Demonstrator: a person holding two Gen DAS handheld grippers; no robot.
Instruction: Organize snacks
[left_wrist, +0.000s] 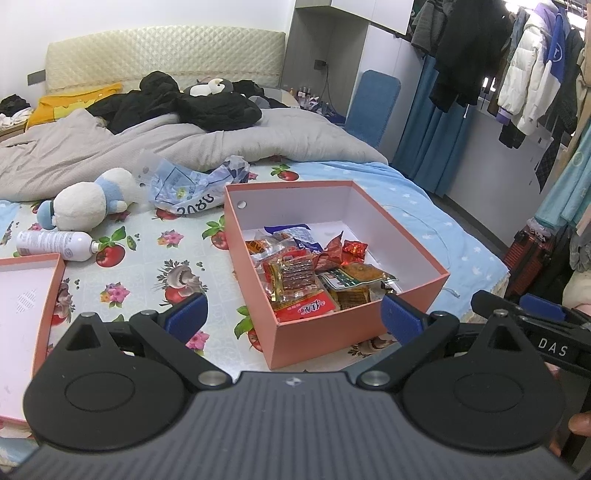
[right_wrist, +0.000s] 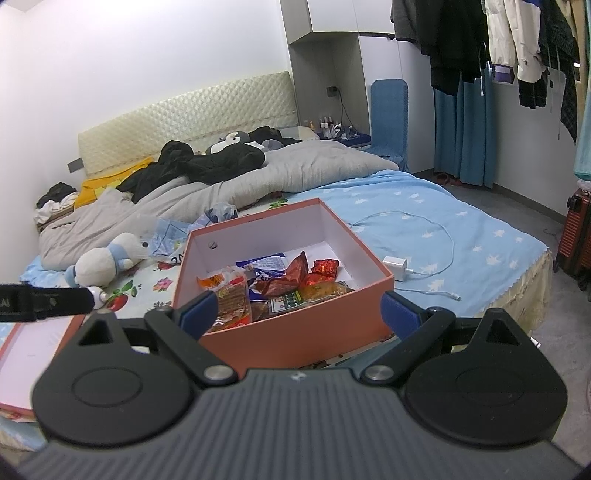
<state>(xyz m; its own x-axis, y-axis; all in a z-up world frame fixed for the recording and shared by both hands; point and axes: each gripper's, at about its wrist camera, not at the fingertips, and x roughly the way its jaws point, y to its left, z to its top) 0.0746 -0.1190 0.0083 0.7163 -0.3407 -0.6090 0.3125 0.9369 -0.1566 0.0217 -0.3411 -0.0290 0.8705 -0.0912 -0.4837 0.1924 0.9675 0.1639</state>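
Lid (left_wrist: 26, 295) far left on bed (left_wrist: 147, 258), bottle (left_wrist: 55, 245) and plush (left_wrist: 88, 201) behind it. Left gripper (left_wrist: 293, 317) spread wide, empty. Box (left_wrist: 369, 314) mid-bed holds snacks (left_wrist: 306, 269). Right gripper (right_wrist: 299, 314) spread wide, empty, before box. Charger (right_wrist: 397, 266) right of box.

plush toy (left_wrist: 86, 202), white bottle (left_wrist: 55, 245), perhaps a charger (right_wrist: 396, 265)

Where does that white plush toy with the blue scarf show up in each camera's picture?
Left wrist view: plush toy lies upper left on the bed, above the white bottle.
Right wrist view: plush toy lies left of centre.
Shared landmark: the pink box of snacks, to its right.
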